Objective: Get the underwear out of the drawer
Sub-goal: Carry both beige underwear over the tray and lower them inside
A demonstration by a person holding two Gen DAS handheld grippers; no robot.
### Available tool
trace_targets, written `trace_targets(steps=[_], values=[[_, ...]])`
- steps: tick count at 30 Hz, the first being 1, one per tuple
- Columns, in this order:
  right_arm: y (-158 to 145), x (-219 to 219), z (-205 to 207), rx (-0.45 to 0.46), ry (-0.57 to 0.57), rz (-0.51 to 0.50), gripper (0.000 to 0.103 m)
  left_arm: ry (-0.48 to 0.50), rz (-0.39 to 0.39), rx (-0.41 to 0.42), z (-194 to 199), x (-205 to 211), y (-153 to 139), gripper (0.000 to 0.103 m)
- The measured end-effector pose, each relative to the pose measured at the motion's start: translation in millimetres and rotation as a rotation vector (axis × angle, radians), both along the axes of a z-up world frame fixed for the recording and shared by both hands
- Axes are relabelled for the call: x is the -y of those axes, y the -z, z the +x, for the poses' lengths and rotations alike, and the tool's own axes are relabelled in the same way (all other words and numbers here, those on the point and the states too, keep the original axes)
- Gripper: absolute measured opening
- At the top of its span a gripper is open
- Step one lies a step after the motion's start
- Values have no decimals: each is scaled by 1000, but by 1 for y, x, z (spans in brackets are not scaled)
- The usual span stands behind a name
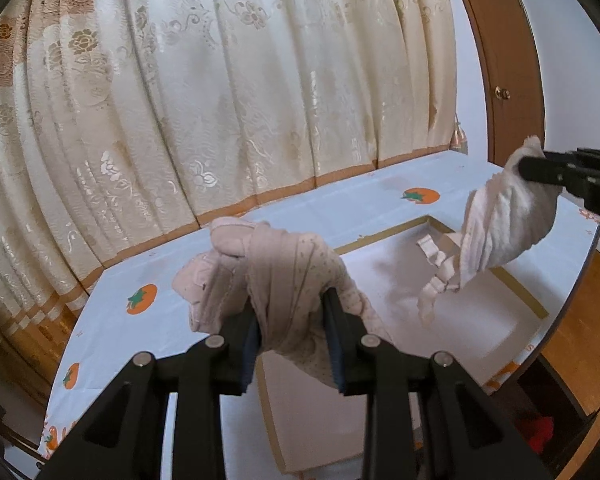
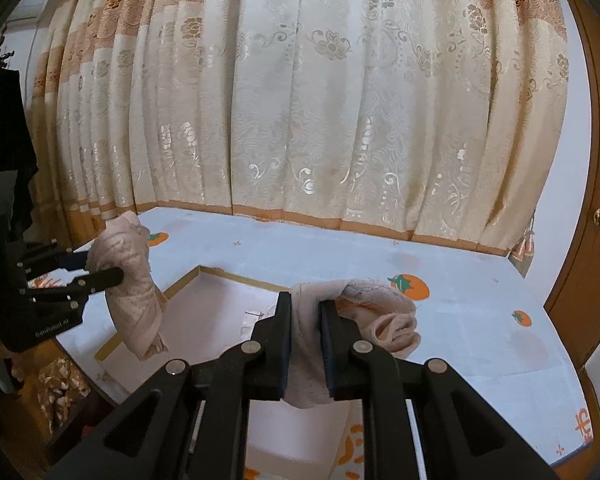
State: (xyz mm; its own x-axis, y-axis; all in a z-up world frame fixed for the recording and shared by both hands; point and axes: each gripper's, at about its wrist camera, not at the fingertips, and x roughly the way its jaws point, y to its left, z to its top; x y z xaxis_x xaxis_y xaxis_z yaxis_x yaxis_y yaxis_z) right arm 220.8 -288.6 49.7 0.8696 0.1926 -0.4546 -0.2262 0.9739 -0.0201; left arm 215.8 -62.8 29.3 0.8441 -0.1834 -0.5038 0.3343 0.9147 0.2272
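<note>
We judge task near done: left gripper (image 1: 292,336) clamped on pink dotted underwear (image 1: 284,272), right gripper (image 2: 305,346) clamped on pale ribbed underwear (image 2: 380,312), both garments lifted clear above open drawer (image 1: 452,300); drawer looks almost bare, one small strap-like scrap inside; we still need to set garments on surface (image 2: 480,320)

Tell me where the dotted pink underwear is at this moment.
The dotted pink underwear is clamped in the left gripper, in the air above the open drawer, left of the right gripper.
</note>
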Motion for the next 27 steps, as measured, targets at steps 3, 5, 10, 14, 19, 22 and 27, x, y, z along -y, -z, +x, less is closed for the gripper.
trace_targets(steps=[3,5,10,14,19,22,27], values=[[-1,0,9,8,6,8,15,0,5,1,7,3,2,28],[-1,-1,15,8,8,11,15,1,7,2,12,6,1,28],[4,-2,33,-5,19,17,15,1,11,-13,29,9,3,28],[7,-3,48,-14,29,33,15,-4,8,-33,42,10,7,28],[10,-7,67,-20,38,50,15,-5,-4,-62,57,10,13,28],[12,-8,79,-24,44,76,15,-7,-4,-73,66,12,15,28],[19,-12,97,-37,59,104,15,-12,-4,-86,81,12,18,28]])
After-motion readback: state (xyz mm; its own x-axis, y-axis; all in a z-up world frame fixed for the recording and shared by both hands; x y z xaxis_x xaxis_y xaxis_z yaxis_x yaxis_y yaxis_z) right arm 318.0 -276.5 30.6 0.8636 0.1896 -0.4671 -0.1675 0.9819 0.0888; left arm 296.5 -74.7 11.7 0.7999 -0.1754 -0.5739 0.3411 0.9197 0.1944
